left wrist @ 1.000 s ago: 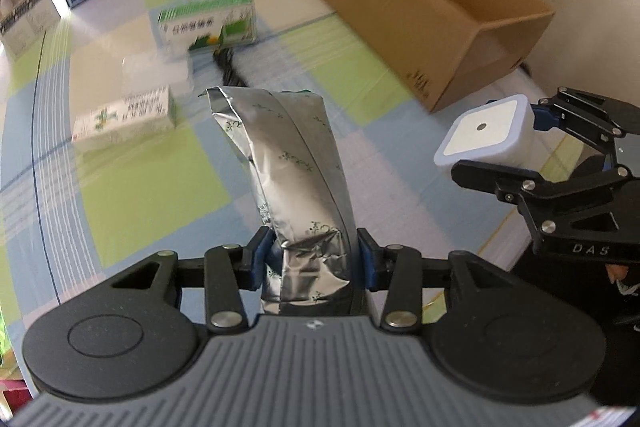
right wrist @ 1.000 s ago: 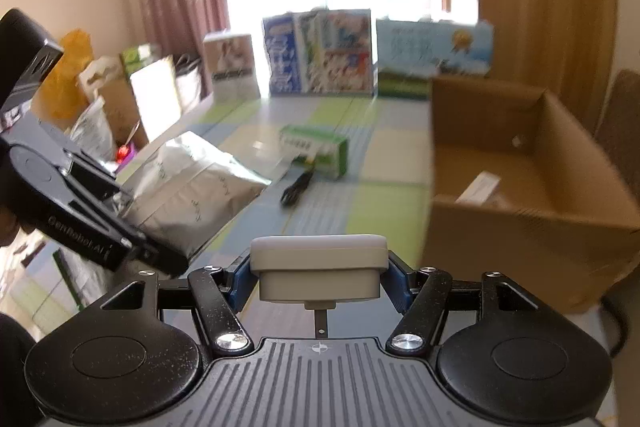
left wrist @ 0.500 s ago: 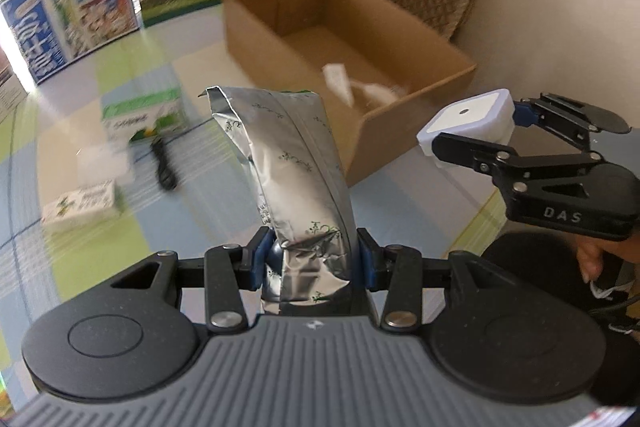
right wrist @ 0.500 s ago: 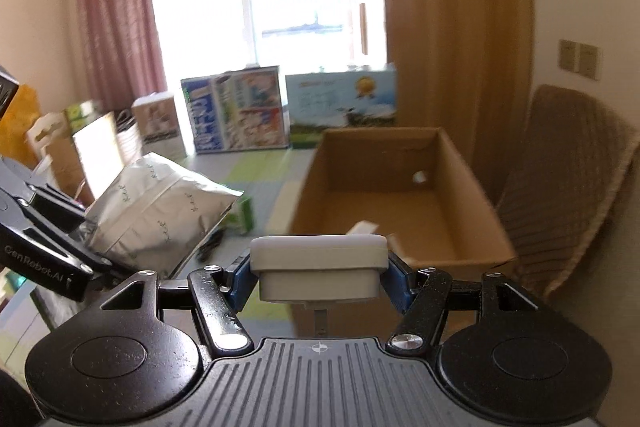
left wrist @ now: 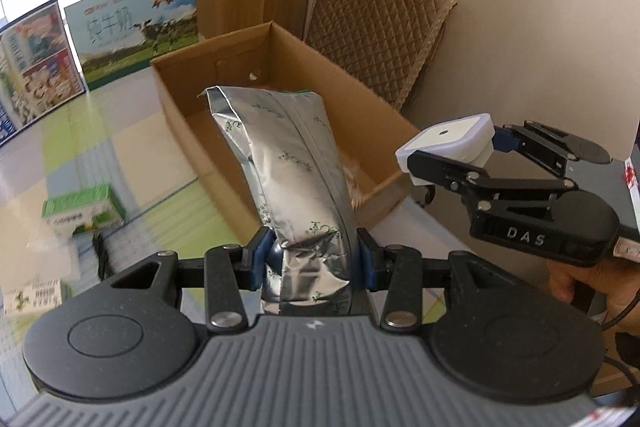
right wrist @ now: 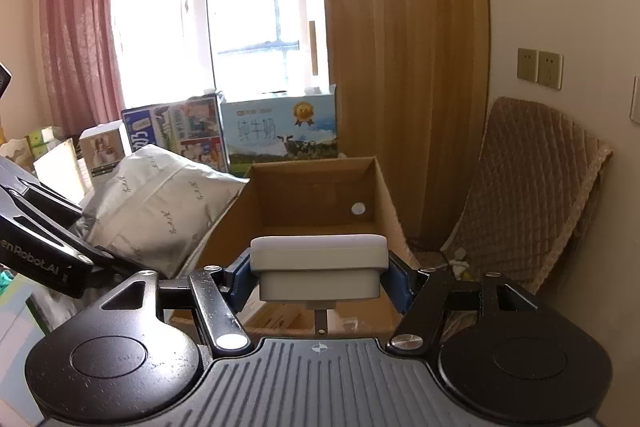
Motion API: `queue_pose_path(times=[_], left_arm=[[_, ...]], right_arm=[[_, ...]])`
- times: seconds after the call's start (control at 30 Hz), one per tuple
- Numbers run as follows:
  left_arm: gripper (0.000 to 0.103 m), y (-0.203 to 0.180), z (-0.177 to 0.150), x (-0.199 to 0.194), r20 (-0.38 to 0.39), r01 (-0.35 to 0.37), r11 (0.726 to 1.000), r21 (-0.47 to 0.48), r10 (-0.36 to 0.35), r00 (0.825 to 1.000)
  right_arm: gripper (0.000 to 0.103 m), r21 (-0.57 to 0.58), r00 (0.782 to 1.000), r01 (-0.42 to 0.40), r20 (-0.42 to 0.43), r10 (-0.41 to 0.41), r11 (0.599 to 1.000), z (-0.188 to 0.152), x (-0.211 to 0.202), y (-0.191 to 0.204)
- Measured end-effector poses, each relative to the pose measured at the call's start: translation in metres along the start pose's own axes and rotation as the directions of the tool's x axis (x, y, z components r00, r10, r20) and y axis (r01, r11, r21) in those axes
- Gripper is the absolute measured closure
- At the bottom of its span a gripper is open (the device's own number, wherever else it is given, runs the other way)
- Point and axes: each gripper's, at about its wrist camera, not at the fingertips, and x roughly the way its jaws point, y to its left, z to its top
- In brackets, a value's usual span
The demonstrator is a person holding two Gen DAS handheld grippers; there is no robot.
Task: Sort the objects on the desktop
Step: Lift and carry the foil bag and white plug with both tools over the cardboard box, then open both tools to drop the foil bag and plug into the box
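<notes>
- A silver foil pouch (left wrist: pixel 288 163) is clamped by its lower end between the left gripper's (left wrist: pixel 311 259) jaws, above the open cardboard box (left wrist: pixel 384 115).
- A white plug-in night light (right wrist: pixel 319 267) is pinched between the right gripper's (right wrist: pixel 319 277) jaws, facing the box.

Silver foil pouch (left wrist: pixel 288 163) and white plug-in adapter (right wrist: pixel 319 269) held above open cardboard box (left wrist: pixel 224 51).

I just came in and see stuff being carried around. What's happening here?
A person is tidying a table with handheld tongs in both hands. The left tongs are clamped on the bottom of a silver foil pouch, held upright in front of an open cardboard box. The right tongs grip a small white plug-in device near the box's front corner. Neither item is in the box yet. A green-and-white carton and a few other small things remain on the table.
</notes>
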Motion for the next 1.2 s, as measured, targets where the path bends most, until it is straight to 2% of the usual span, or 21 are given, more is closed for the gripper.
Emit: queue_pose_path(times=[0.23, 0.57, 1.2], left_arm=[[0.065, 0.001, 0.029, 0.028, 0.006, 0.004, 1.000, -0.020, -0.004, 1.000], [0.065, 0.018, 0.054, 0.062, 0.018, 0.024, 0.996, -0.088, -0.023, 1.000], [0.064, 0.048, 0.063, 0.108, 0.032, 0.038, 0.977, -0.208, -0.032, 0.999]], right_arm=[[0.041, -0.006, 1.000, 0.015, -0.004, -0.015, 1.000, 0.010, 0.026, -0.017], [0.041, 0.014, 0.999, 0.024, -0.027, -0.024, 1.000, 0.013, 0.055, -0.033], [0.041, -0.003, 0.997, 0.039, -0.071, -0.039, 0.999, 0.011, 0.088, -0.040]])
